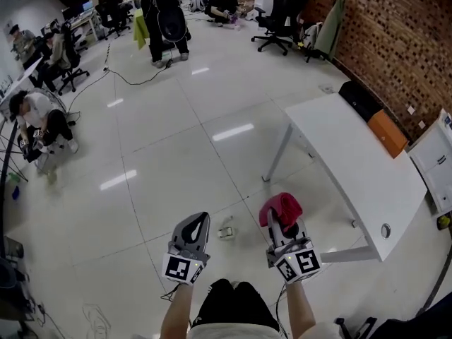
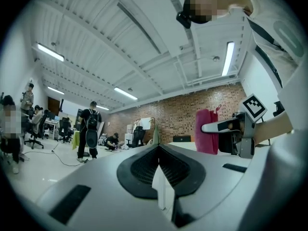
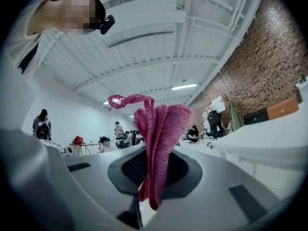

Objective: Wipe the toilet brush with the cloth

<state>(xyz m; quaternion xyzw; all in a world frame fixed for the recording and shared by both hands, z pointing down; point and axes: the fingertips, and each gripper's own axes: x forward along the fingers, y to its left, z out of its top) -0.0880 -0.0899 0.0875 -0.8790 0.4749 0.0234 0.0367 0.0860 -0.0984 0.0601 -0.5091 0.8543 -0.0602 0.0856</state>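
Note:
In the head view my right gripper (image 1: 277, 223) is shut on a pink-red cloth (image 1: 281, 206) that bunches up above its jaws. The right gripper view shows that cloth (image 3: 156, 143) pinched between the jaws of the right gripper (image 3: 153, 174), with a loop sticking up. My left gripper (image 1: 199, 221) is beside it to the left, jaws shut with nothing between them; the left gripper (image 2: 159, 171) shows the same in its own view. A small whitish object (image 1: 226, 229) lies on the floor between the two grippers; I cannot tell what it is. No toilet brush is clearly visible.
A long white table (image 1: 353, 161) stands to the right, with an orange box (image 1: 387, 133) and a black bag (image 1: 360, 97) beyond it by the brick wall. Office chairs (image 1: 279, 13), a standing person (image 1: 166, 13) and seated people (image 1: 39, 119) are farther off. A cable (image 1: 127, 76) crosses the glossy floor.

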